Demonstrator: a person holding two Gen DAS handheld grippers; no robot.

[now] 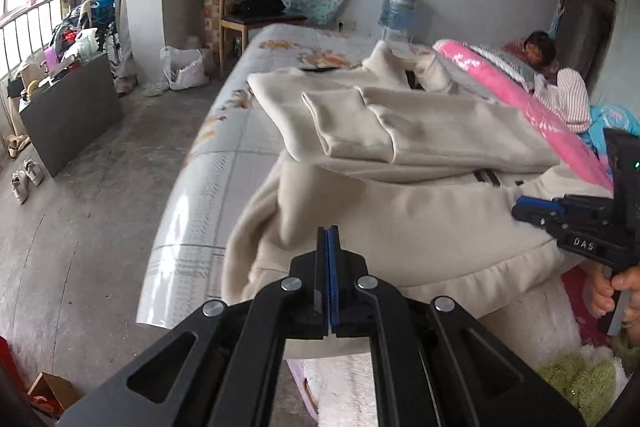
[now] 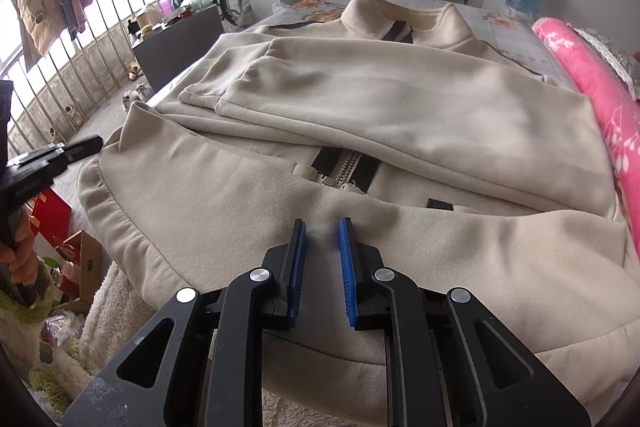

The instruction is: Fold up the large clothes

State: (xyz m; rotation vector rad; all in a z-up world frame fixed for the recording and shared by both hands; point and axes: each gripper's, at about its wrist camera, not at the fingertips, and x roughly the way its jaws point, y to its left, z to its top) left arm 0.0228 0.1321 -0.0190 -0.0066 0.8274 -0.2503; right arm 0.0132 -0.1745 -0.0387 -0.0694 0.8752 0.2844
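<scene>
A cream zip-up jacket point(image 1: 420, 131) point(image 2: 400, 99) lies front up on the bed, both sleeves folded across the chest and the collar at the far end. Its zipper point(image 2: 348, 167) shows below the sleeves. The hem hangs over the near bed edge. My left gripper point(image 1: 328, 231) is shut with nothing between its pads; it hovers by the jacket's near left corner, and from the right wrist its tip point(image 2: 96, 143) stands apart from the cloth. My right gripper point(image 2: 322, 227) point(image 1: 518, 209) rests on the near hem, its blue pads narrowed on a ridge of cream fabric.
The bed point(image 1: 208, 179) has a floral sheet. A pink quilt point(image 2: 580, 67) runs along its right side, where a person point(image 1: 560, 91) lies. A wooden chair point(image 1: 248, 7) and water bottle point(image 1: 398, 7) stand beyond. A dark cabinet point(image 1: 72, 111) sits on the floor at left.
</scene>
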